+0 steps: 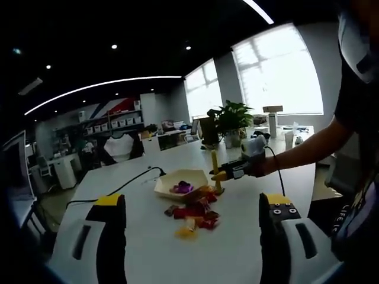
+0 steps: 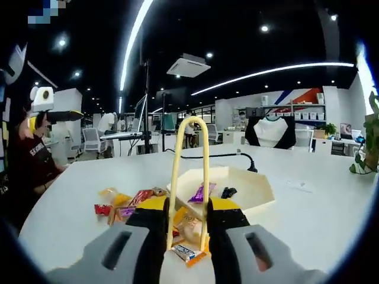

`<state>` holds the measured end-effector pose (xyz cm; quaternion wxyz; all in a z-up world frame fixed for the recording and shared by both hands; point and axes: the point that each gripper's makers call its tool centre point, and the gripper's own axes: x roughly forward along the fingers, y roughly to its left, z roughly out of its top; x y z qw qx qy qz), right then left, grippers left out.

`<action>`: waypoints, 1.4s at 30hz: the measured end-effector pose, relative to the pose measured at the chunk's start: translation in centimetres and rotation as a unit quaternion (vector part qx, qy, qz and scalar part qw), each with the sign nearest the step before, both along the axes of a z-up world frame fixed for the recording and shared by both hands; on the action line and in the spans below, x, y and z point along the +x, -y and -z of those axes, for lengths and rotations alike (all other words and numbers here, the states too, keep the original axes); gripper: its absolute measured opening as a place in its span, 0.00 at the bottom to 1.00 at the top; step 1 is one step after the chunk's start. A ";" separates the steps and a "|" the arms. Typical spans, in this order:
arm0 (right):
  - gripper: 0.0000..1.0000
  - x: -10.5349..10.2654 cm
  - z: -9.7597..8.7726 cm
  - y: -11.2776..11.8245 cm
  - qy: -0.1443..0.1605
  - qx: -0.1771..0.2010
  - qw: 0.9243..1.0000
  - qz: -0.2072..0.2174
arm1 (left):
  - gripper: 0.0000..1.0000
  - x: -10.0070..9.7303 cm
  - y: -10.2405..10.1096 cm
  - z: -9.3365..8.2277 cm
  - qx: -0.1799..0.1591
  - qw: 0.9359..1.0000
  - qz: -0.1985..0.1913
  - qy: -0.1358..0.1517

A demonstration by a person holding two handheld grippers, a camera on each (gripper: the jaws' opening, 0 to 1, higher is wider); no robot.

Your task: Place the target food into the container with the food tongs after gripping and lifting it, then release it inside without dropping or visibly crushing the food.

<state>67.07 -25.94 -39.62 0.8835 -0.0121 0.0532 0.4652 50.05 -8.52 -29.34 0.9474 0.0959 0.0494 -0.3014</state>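
My left gripper (image 1: 192, 236) is open and holds nothing, hanging above the near part of the white table (image 1: 142, 248). Beyond it lies a pile of wrapped candies (image 1: 194, 216), and behind the pile a white hexagonal container (image 1: 169, 184) holds a purple candy (image 1: 182, 188). A person's arm brings my right gripper (image 1: 237, 170) in from the right, shut on yellow tongs (image 1: 215, 168) that stand tips-down at the pile's edge. In the right gripper view, my right gripper (image 2: 188, 214) clamps the tongs (image 2: 175, 171). A pale wrapped candy (image 2: 190, 228) sits between the tong arms; whether it is gripped is unclear. The container (image 2: 251, 189) lies just beyond.
A black cable (image 1: 133, 180) runs across the table behind the container. A potted plant (image 1: 233, 118), a bottle (image 1: 272, 124) and cups stand at the far right edge. More loose candies (image 2: 121, 204) lie left of the tongs. A person (image 2: 32, 163) sits at the table's left side.
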 end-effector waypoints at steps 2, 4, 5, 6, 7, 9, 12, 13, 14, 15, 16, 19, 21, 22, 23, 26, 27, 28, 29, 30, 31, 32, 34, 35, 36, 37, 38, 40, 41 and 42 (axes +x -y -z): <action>0.21 0.1 0.1 0.5 0.005 -0.004 1.000 0.019 | 0.99 0.0 0.1 0.1 -0.001 1.000 0.001 -0.001; 0.21 0.4 0.0 1.4 -0.013 -0.001 0.998 0.059 | 0.99 -0.1 0.1 0.1 -0.002 1.000 0.000 0.000; 0.20 0.3 -0.1 1.6 -0.019 0.006 0.997 0.069 | 0.99 -0.1 0.1 0.1 -0.002 1.000 0.000 0.000; 0.20 0.3 -0.1 1.9 -0.018 0.001 0.997 0.081 | 0.98 -0.1 0.1 0.1 -0.002 1.000 -0.001 0.000; 0.20 0.0 0.1 2.1 -0.008 -0.022 0.995 0.092 | 0.98 -0.2 0.0 0.1 -0.002 1.000 -0.001 -0.001; 0.20 -0.1 0.1 2.7 -0.004 -0.038 0.990 0.134 | 0.98 -0.1 -0.1 0.3 -0.002 1.000 -0.003 -0.003; 0.20 -0.3 0.3 3.4 -0.020 -0.037 0.982 0.185 | 0.98 -0.1 0.0 0.3 -0.001 1.000 -0.003 -0.004; 0.20 -0.3 0.4 3.8 -0.020 -0.039 0.978 0.204 | 0.97 -0.1 0.0 0.3 -0.001 1.000 -0.003 -0.004; 0.20 -0.3 0.4 4.3 -0.028 -0.034 0.971 0.235 | 0.97 -0.1 0.1 0.3 -0.001 1.000 -0.002 -0.004; 0.20 -0.5 0.3 4.6 -0.025 -0.036 0.965 0.258 | 0.97 -0.1 0.3 0.2 -0.001 1.000 -0.001 -0.004; 0.20 -0.6 0.3 4.8 -0.022 -0.036 0.961 0.273 | 0.98 0.0 0.3 0.2 -0.002 1.000 -0.001 -0.003; 0.20 -1.3 -0.7 4.1 -0.008 0.023 0.960 0.277 | 0.99 0.0 0.5 0.0 -0.005 1.000 0.000 0.000; 0.20 -1.7 0.6 4.2 -0.003 -0.032 0.955 0.296 | 0.99 0.0 0.7 -0.4 -0.007 1.000 0.002 0.005; 0.20 -1.8 0.9 3.7 -0.015 -0.034 0.955 0.293 | 0.99 0.0 0.8 -0.4 -0.008 1.000 0.004 0.005; 0.20 -1.8 0.9 3.7 -0.015 -0.030 0.954 0.299 | 0.98 0.0 0.8 -0.4 -0.008 1.000 0.004 0.006; 0.20 -2.1 1.1 4.2 -0.014 -0.032 0.948 0.317 | 0.98 -0.1 0.9 -0.4 -0.008 1.000 0.005 0.006; 0.19 -2.0 1.1 4.2 -0.019 -0.029 0.948 0.316 | 0.98 -0.1 0.8 -0.4 -0.008 1.000 0.005 0.006; 0.19 -2.0 1.0 4.2 -0.022 -0.022 0.949 0.313 | 0.98 -0.1 0.8 -0.5 -0.008 1.000 0.004 0.007; 0.19 -2.1 1.1 4.2 -0.022 -0.020 0.949 0.313 | 0.98 -0.1 0.8 -0.5 -0.008 1.000 0.005 0.007; 0.20 -2.0 1.1 4.4 -0.018 -0.025 0.948 0.316 | 0.98 -0.1 0.7 -0.4 -0.007 1.000 0.005 0.007; 0.20 -2.0 1.0 4.4 -0.020 -0.020 0.950 0.311 | 0.98 -0.1 0.7 -0.4 -0.007 1.000 0.004 0.006; 0.21 -2.0 1.0 4.2 -0.021 -0.015 0.952 0.305 | 0.98 -0.1 0.7 -0.3 -0.006 1.000 0.005 0.006; 0.22 -2.2 0.5 4.2 -0.005 -0.010 0.954 0.298 | 0.97 -0.1 0.7 -0.2 -0.006 1.000 0.005 0.004; 0.22 -2.3 0.2 4.3 -0.003 -0.006 0.955 0.298 | 0.97 -0.1 0.7 -0.2 -0.006 1.000 0.004 0.003; 0.22 -2.4 0.0 4.3 0.002 -0.006 0.955 0.298 | 0.97 -0.1 0.7 -0.2 -0.006 1.000 0.004 0.004; 0.22 -2.6 -0.4 4.3 0.013 -0.010 0.955 0.295 | 0.97 -0.1 0.8 -0.2 -0.007 1.000 0.004 0.004; 0.22 -2.8 -0.6 4.2 0.020 -0.017 0.956 0.292 | 0.97 -0.1 0.8 -0.2 -0.009 1.000 0.004 0.004; 0.22 -3.0 -0.6 4.2 0.022 -0.024 0.956 0.292 | 0.97 -0.2 1.0 -0.1 -0.010 1.000 0.006 0.003; 0.22 -3.0 -0.5 4.2 0.022 -0.024 0.956 0.292 | 0.97 -0.2 1.0 -0.1 -0.009 1.000 0.006 0.003; 0.22 -3.0 -0.4 4.1 0.022 -0.023 0.956 0.291 | 0.97 -0.2 1.1 -0.1 -0.009 1.000 0.007 0.003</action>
